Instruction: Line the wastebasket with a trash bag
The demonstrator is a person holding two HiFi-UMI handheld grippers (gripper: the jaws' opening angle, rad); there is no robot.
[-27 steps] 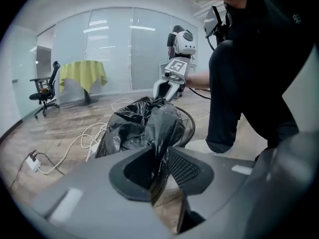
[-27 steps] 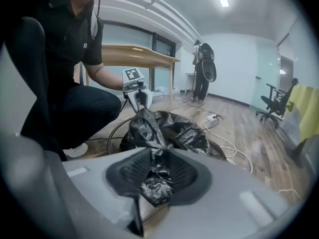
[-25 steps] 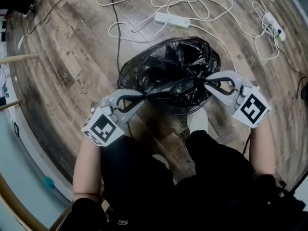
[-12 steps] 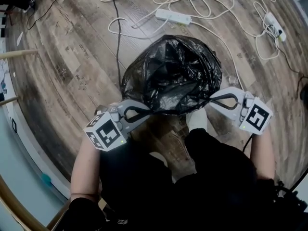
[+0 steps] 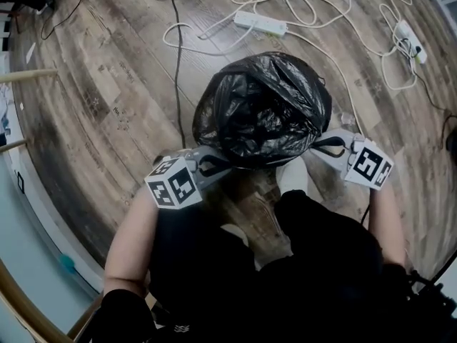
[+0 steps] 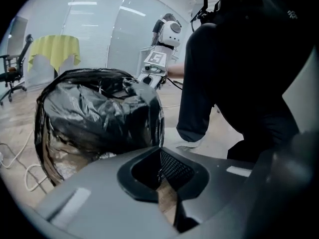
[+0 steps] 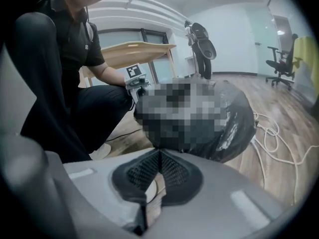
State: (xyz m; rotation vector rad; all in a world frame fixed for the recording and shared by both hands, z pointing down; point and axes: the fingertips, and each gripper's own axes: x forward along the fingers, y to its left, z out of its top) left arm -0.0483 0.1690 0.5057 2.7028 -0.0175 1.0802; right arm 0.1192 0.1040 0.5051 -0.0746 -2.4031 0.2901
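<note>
The black trash bag [image 5: 264, 109] lies domed over the wastebasket, which is hidden beneath it. My left gripper [image 5: 214, 164] sits low at the bag's near left side, shut on the bag's edge. My right gripper [image 5: 323, 147] is at the near right side, also shut on the edge. In the left gripper view the film of the bag [image 6: 94, 116] runs down into the closed jaws of my left gripper [image 6: 159, 148]. The right gripper view shows the bag [image 7: 237, 118] just beyond the closed tips of my right gripper [image 7: 159, 152].
A white power strip [image 5: 260, 23] and loops of white cable [image 5: 343, 20] lie on the wood floor beyond the basket. A black cable [image 5: 176, 70] runs past its left side. The person's white shoe [image 5: 294, 177] and knees are close against the near side.
Both grippers have dropped lower and drawn in beside the basket. The bag's mouth, earlier stretched open between them, now sits pulled down as a dome.
</note>
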